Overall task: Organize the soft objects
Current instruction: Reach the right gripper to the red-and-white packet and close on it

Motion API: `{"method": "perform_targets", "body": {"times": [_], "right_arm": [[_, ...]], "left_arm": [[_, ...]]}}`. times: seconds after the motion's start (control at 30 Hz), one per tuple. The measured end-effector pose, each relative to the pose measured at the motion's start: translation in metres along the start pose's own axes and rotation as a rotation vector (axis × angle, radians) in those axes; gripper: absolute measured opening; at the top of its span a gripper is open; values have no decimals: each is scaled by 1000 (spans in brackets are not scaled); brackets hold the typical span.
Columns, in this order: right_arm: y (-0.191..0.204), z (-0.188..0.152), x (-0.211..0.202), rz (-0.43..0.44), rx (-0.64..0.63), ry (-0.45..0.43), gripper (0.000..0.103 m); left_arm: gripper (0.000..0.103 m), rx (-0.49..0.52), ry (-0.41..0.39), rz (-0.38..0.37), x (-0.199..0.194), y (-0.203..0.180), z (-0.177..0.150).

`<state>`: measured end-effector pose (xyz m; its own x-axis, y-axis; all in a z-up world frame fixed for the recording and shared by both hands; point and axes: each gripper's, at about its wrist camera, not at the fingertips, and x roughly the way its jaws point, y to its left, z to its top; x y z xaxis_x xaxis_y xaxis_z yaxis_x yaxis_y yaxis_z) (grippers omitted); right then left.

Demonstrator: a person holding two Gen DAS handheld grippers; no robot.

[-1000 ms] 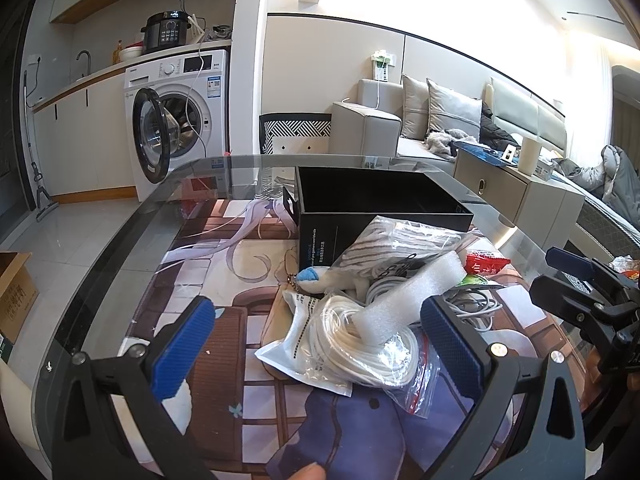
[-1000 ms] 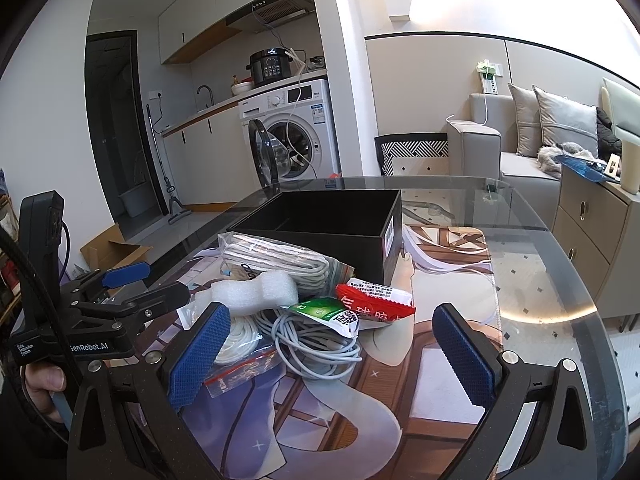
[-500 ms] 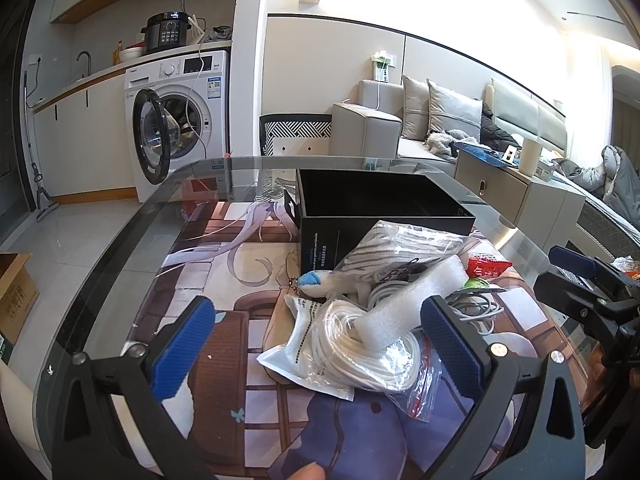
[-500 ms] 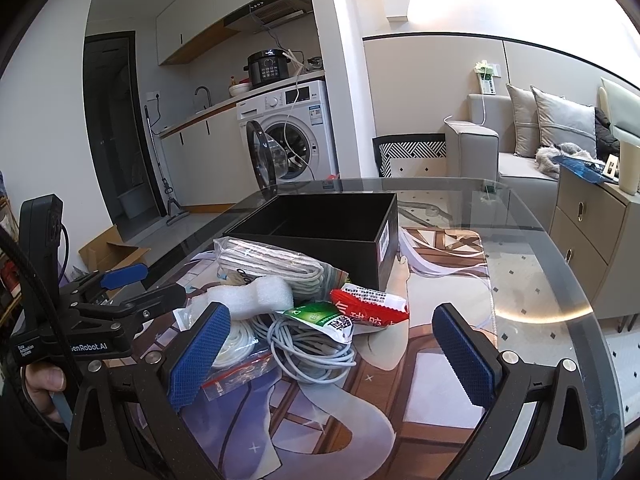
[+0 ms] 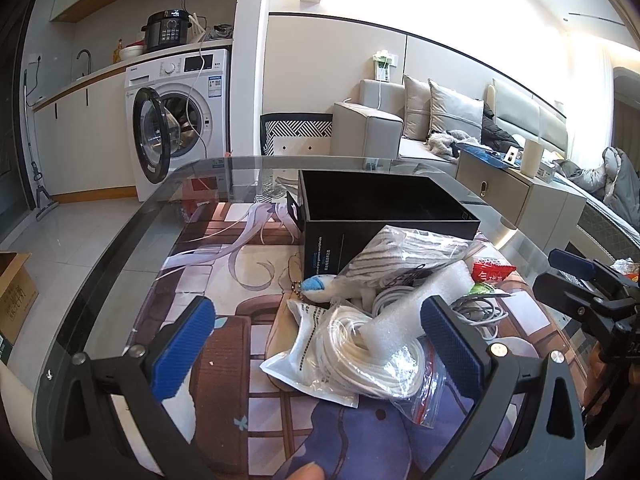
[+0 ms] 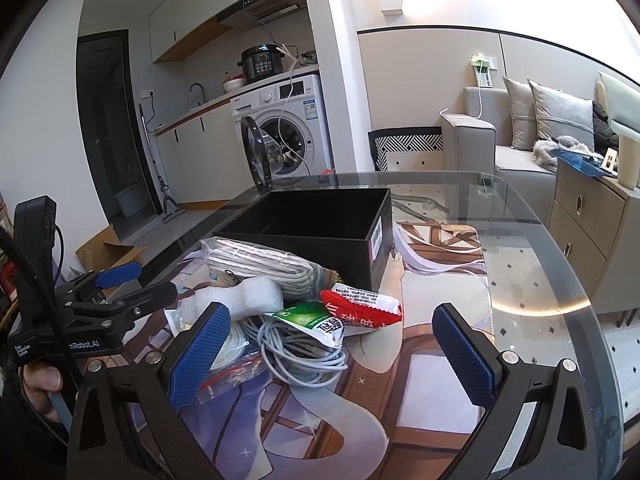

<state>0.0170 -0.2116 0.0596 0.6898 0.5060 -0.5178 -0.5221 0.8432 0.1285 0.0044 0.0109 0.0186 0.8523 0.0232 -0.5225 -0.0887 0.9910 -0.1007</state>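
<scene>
A pile of soft things lies on the glass table in front of an open black box (image 5: 384,212), also in the right wrist view (image 6: 320,228). In the pile are a white foam piece (image 5: 420,308) (image 6: 256,294), a bagged white cable coil (image 5: 372,352), a bag of striped cloth (image 5: 404,252) (image 6: 256,266), a grey cable (image 6: 296,354), a green packet (image 6: 310,320) and a red packet (image 6: 360,306) (image 5: 492,270). My left gripper (image 5: 316,346) is open and empty, just short of the coil. My right gripper (image 6: 330,354) is open and empty above the grey cable.
A printed mat (image 5: 240,264) covers the table under the pile. The table's curved glass edge (image 6: 568,264) runs on the right. A washing machine (image 5: 176,120) with its door open, a sofa (image 5: 440,128) and a sideboard (image 6: 588,216) stand beyond the table.
Both grippers have drifted slightly closer to the pile. Both stay open and nothing in the pile has moved.
</scene>
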Motion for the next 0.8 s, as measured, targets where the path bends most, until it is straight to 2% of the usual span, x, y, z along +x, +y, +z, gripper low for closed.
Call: {"method": "perform_targets", "body": {"times": [0.5, 0.8], "right_arm": [[-18, 4, 28, -54, 58, 93, 103], [-32, 10, 58, -84, 114, 187, 103]], "left_arm": [[103, -3, 34, -11, 18, 1, -5], [103, -5, 47, -7, 25, 5, -3]]}}
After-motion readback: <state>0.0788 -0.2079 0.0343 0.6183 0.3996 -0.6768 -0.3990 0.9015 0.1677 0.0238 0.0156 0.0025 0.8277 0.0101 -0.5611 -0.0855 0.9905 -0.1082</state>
